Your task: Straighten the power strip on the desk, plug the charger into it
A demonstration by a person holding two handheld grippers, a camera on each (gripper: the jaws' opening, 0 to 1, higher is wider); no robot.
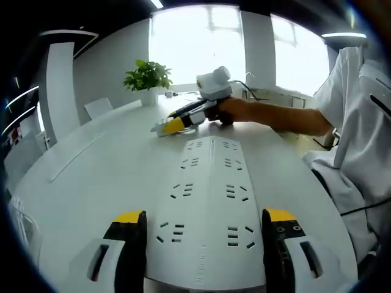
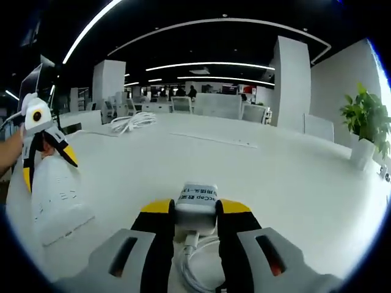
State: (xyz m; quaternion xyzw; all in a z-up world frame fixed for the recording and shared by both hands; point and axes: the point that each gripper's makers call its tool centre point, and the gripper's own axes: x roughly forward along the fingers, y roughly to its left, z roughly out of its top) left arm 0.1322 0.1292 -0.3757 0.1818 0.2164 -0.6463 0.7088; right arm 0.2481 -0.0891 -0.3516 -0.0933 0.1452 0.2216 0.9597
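A white multi-socket power strip [image 1: 208, 183] lies flat on the white table [image 1: 91, 165] and runs away from me between my left gripper's [image 1: 203, 218] jaws. Those jaws press against its two long sides at the near end. Seen from the right gripper view, the left gripper [image 2: 49, 166] straddles the end of the power strip [image 2: 55, 195]. My right gripper [image 2: 195, 210] is shut on a white charger [image 2: 197, 204], whose white cable [image 2: 189, 262] trails back between the jaws. Beyond the strip's far end, the right gripper [image 1: 174, 125] rests low over the table, held by a hand.
A potted green plant [image 1: 148, 79] stands at the table's far side, also [image 2: 366, 122]. A coiled white cable [image 2: 131, 122] lies far back on the table. The person's white sleeve [image 1: 360, 134] fills the right. Office chairs and pillars stand beyond.
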